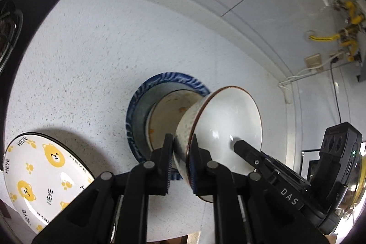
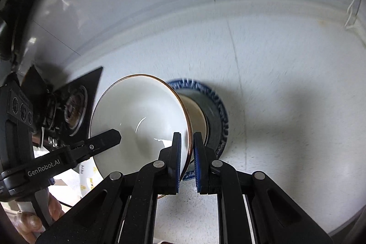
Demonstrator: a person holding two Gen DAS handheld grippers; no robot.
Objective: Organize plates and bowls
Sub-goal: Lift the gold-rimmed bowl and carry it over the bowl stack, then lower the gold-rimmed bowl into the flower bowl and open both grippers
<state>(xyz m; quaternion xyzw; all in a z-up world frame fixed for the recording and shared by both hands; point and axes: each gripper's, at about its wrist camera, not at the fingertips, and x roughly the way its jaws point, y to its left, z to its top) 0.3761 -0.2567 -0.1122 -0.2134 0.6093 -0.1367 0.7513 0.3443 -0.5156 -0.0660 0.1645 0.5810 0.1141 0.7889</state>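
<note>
The speckled white tabletop point(image 1: 91, 56) fills both wrist views and curves up into a pale wall at 12 o'clock, with a black stove top point(image 2: 75, 104) at 9 o'clock in the right wrist view. On the tabletop, at 7 o'clock in the left wrist view, lies a white plate point(image 1: 41, 175) printed with yellow bears and the word HEYE, well apart from the other dishes. Near the centre sits a blue-rimmed plate point(image 1: 137, 106), and in it rests a cream bowl point(image 1: 173, 106) with small orange marks inside. Held above and in front of that stack is the white bowl point(image 1: 231, 122), brown at the rim and speckled outside (it is tipped steeply, its mouth turned sideways), gripped from two opposite sides. The left gripper point(image 1: 181, 152) has its jaws closed on the bowl's rim at 6 o'clock in its own view, one finger outside the wall and one inside. The right gripper point(image 2: 187, 152) likewise has its jaws clamped on the rim, the thin brown edge running between its blue pads point(image 2: 197, 166). Each view shows the other gripper reaching into the bowl's white interior, and part of a hand point(image 2: 29, 221) appears at 8 o'clock in the right wrist view.
</note>
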